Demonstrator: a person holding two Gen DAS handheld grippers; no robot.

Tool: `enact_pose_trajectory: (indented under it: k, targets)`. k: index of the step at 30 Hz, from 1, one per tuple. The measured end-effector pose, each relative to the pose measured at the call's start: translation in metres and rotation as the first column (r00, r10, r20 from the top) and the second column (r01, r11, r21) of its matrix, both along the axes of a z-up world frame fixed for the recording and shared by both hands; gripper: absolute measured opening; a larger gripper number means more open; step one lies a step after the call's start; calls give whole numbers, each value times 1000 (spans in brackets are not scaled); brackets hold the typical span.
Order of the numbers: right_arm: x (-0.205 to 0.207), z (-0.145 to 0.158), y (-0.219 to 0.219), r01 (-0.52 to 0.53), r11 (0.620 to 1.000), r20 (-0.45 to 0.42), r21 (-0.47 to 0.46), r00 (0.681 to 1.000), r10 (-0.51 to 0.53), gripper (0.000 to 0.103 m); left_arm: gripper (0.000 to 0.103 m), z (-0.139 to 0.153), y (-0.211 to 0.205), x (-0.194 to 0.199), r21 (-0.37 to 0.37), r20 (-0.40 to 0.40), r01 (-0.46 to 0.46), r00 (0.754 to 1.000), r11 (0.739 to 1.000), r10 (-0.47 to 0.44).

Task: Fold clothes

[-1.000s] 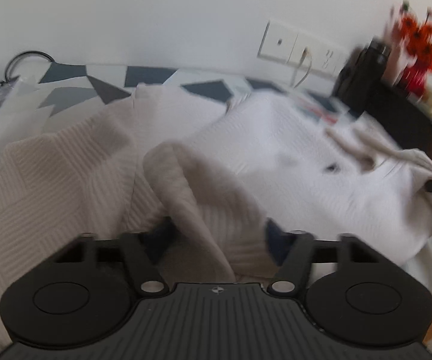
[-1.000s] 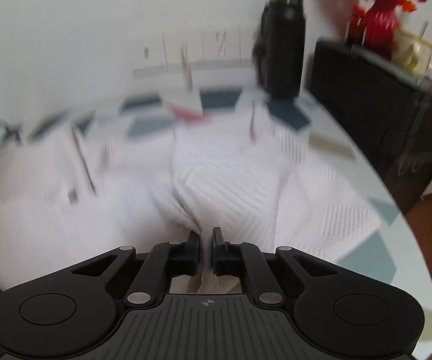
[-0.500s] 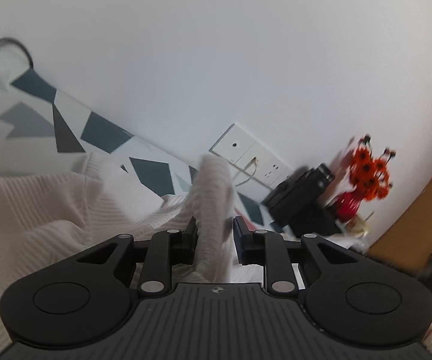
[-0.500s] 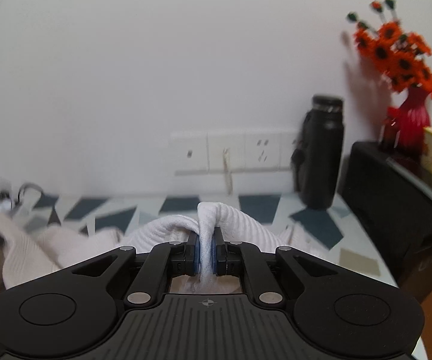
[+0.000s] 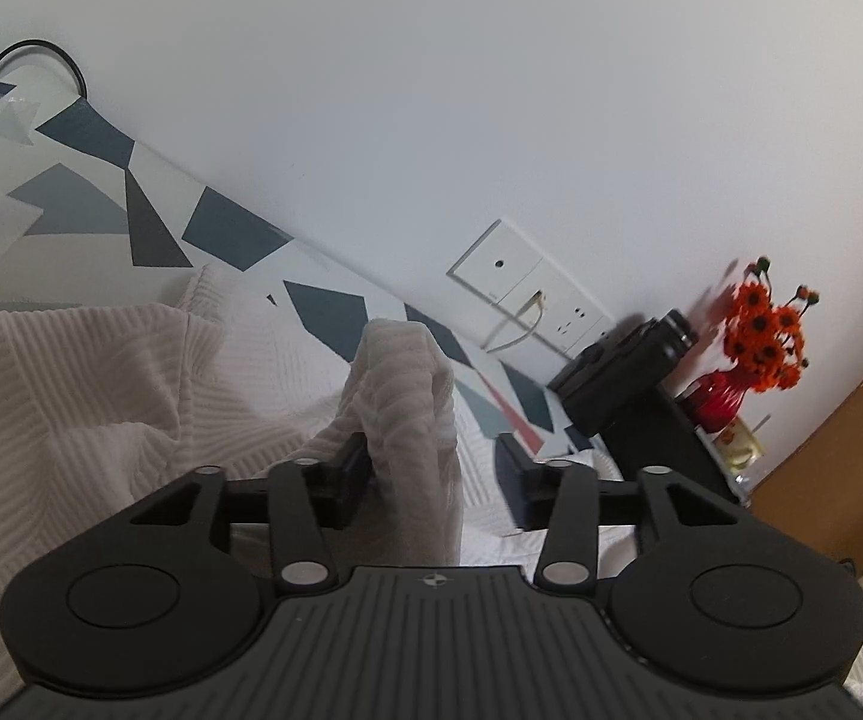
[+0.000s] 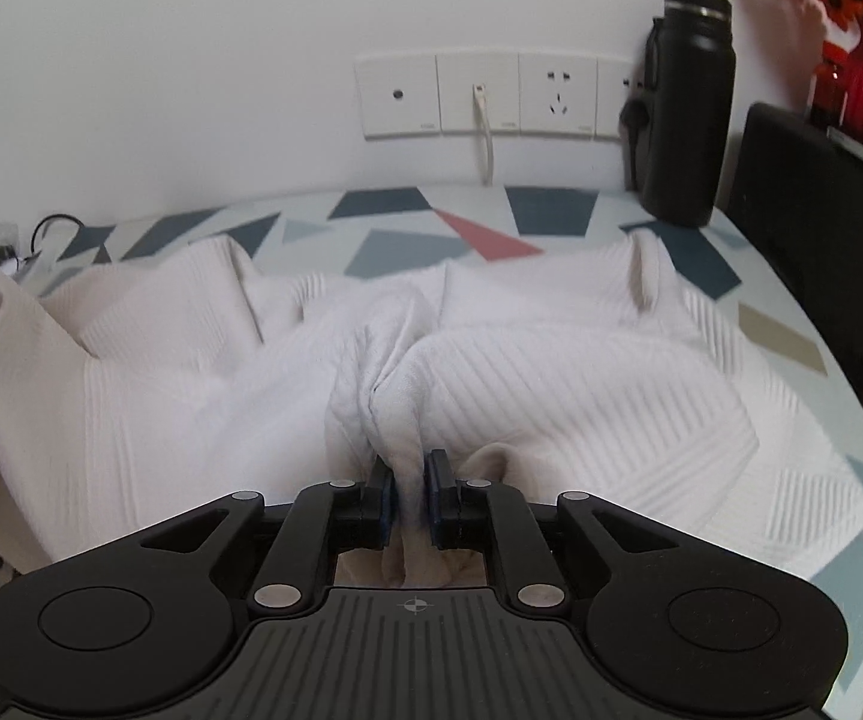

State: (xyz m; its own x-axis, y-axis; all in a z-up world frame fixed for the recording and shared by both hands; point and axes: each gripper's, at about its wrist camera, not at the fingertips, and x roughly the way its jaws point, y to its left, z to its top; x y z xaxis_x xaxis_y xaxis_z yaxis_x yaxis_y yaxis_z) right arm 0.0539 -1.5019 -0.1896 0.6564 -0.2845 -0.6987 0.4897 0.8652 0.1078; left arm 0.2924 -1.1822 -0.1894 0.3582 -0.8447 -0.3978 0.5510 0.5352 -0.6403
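A big table [image 6: 551, 222] with blue, grey and red shapes on it lies ahead of both sets of jaws. The white ribbed cloth [image 6: 581, 384] is spread over it, bunched in the middle. The right gripper [image 6: 410, 495] pinches a fold of this cloth between its pads, and its jaws have just been opening a little. The left gripper [image 5: 431, 468] has just spread its jaws wide; a hump of cloth stands between them, leaning on the left pad and away from the right one. A black bottle [image 6: 686, 114] stands far ahead, right of the right jaws.
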Motion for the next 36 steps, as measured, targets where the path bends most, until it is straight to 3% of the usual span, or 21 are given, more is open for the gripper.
enact_pose_trajectory:
  k: [5,12,14,16,21,24,31,36]
  targets:
    - [-5,-4,-1,8,1000,-5,21,1000,-7,18,66,-3,-11,-5,90,38,5,999,996,-8]
    - [-9,1,-1,18,1000,-8,22,1000,-18,30,85,-15,-34,-17,248,87,32,995,968,-55]
    - [-10,4,-1,21,1000,-9,12,1000,-21,42,86,-19,-40,-20,285,93,38,993,958,-67]
    - [-12,7,0,24,1000,-6,2,1000,-24,68,88,-23,-43,-21,310,90,37,994,950,-68]
    - [-17,10,2,13,999,-32,-51,999,-15,76,91,-30,-48,-23,361,82,35,994,932,-70]
    - [-17,6,2,10,998,-62,-55,998,-13,94,96,-30,-54,-28,401,99,45,991,915,-93]
    - [-12,-9,-1,0,1000,-138,9,990,1,98,102,-32,-72,-43,521,139,54,979,852,-147]
    - [-2,-15,1,-17,999,-178,36,984,23,100,102,-31,-78,-42,558,130,51,981,828,-148]
